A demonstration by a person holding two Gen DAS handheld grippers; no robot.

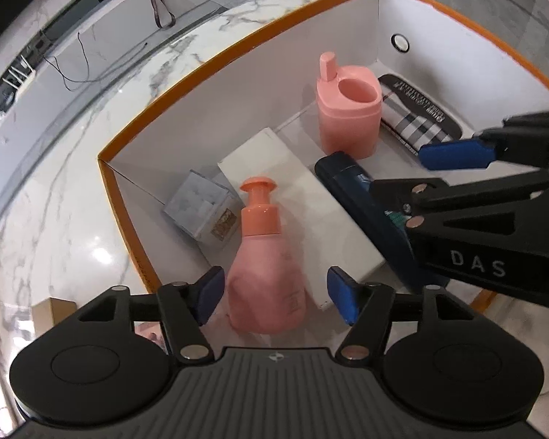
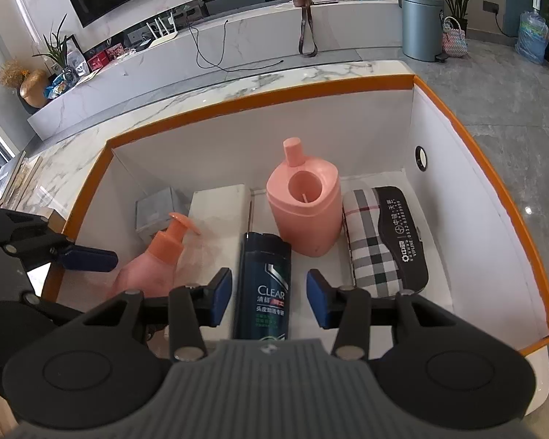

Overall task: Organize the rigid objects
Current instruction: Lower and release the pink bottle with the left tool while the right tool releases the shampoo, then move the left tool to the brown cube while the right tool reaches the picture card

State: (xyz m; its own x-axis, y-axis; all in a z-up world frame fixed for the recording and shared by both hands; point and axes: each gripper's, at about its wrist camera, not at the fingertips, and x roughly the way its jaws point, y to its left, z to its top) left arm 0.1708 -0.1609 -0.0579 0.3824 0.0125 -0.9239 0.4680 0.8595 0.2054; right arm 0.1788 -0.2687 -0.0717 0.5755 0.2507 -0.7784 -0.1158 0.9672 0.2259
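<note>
The pink pump bottle [image 1: 265,278] lies in the orange-rimmed box [image 1: 238,55], between the left gripper's [image 1: 276,296] spread jaws, untouched. The right gripper [image 2: 271,298], jaws also spread, straddles the dark shampoo bottle [image 2: 265,285]. Judging by this, placing is done; next, both must lift clear.

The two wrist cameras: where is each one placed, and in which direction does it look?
Left wrist: on the left gripper, looking steeply down at the pink plastic pump bottle between its open fingers; the right gripper enters from the right.
Right wrist: on the right gripper, looking down at the dark CLEAR shampoo bottle; the left gripper's finger shows at left.
Shared: the orange-rimmed white box, both bottles, the pink plastic jug.
</note>
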